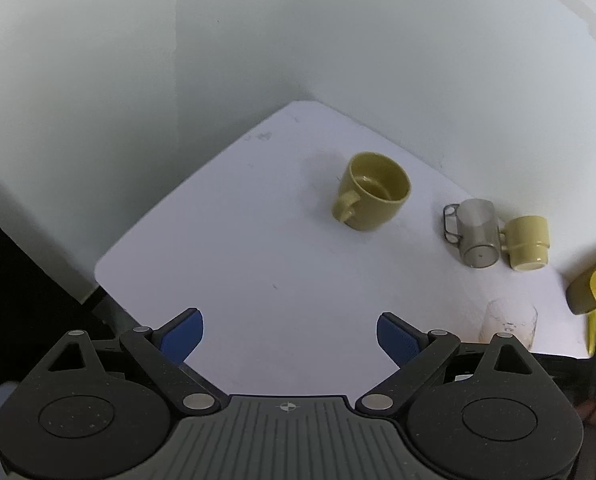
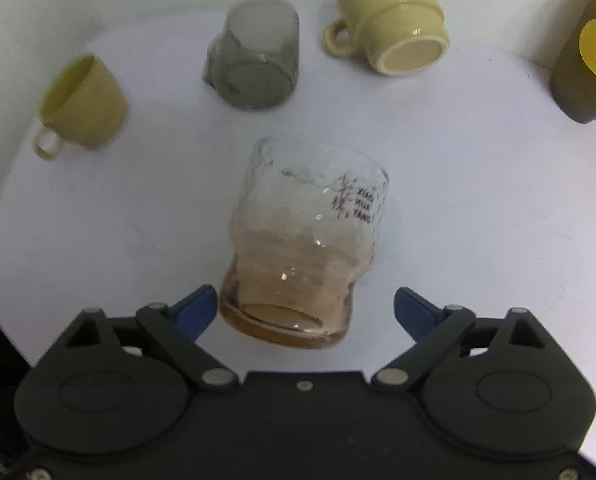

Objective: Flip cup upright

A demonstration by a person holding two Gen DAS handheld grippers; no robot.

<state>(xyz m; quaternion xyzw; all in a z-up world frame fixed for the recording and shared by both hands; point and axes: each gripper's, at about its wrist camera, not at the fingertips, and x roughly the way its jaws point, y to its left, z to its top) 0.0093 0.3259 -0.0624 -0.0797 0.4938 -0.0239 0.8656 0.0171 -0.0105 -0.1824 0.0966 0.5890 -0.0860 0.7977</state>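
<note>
Right wrist view, my right gripper [image 2: 305, 312] spread wide around inverted amber-tinted glass cup [image 2: 304, 240] on white table [image 2: 478, 220], left finger just beside its base, my left gripper [image 1: 289, 336] wide, holding nothing, olive mug [image 1: 372, 192] upright beyond.

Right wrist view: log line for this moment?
right gripper: open, straddling clear glass | glass: inverted on table | left gripper: open, empty
</note>
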